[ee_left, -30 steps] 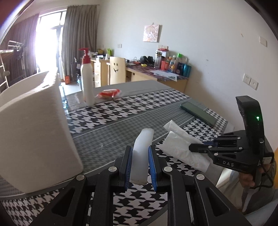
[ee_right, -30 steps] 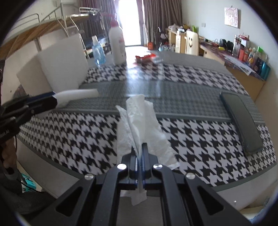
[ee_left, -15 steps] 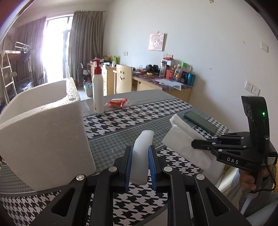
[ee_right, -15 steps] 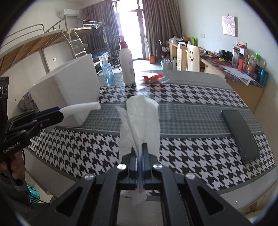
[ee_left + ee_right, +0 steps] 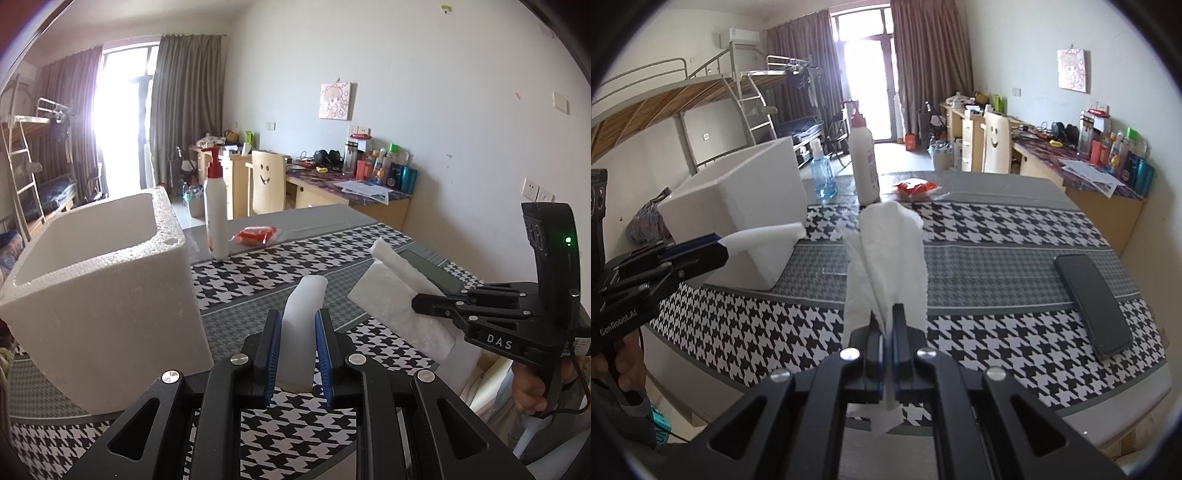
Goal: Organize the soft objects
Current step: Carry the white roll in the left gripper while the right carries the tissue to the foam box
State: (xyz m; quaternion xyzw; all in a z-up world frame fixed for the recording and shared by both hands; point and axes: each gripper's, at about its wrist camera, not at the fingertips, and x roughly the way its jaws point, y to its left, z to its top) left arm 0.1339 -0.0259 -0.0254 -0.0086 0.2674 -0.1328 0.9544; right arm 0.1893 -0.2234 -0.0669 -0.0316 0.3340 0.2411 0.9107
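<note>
Two claws: both loaded, both held in the air over the near edge of the table point(image 5: 997, 236).
Left claw point(image 5: 298, 345): pressed onto a white foam strip point(image 5: 301, 332), which stands up between the blue pads.
Right claw point(image 5: 887, 328): pinched tight on a white tissue point(image 5: 886, 258), its loose folds fanning upward and a tail hanging below the fingers.
Foam box point(image 5: 99, 295): white polystyrene, open at the top, sitting by the table's near left corner; from the left wrist view its inside looks bare, though the bottom is hidden.
Progress: my read is early to middle; two soft pieces are picked up, neither is in the box yet, so both drops remain.
Change since a second ago: the left wrist view has risen and now looks over the box rim into the hollow, where before only the outer wall showed; the tissue has lifted higher off the houndstooth cloth.
Not soft, left alone: pump bottle point(image 5: 862, 162), blue sanitiser bottle point(image 5: 822, 177), red snack packet point(image 5: 914, 186) along the far edge, and a dark phone point(image 5: 1093, 302) near the right edge.
</note>
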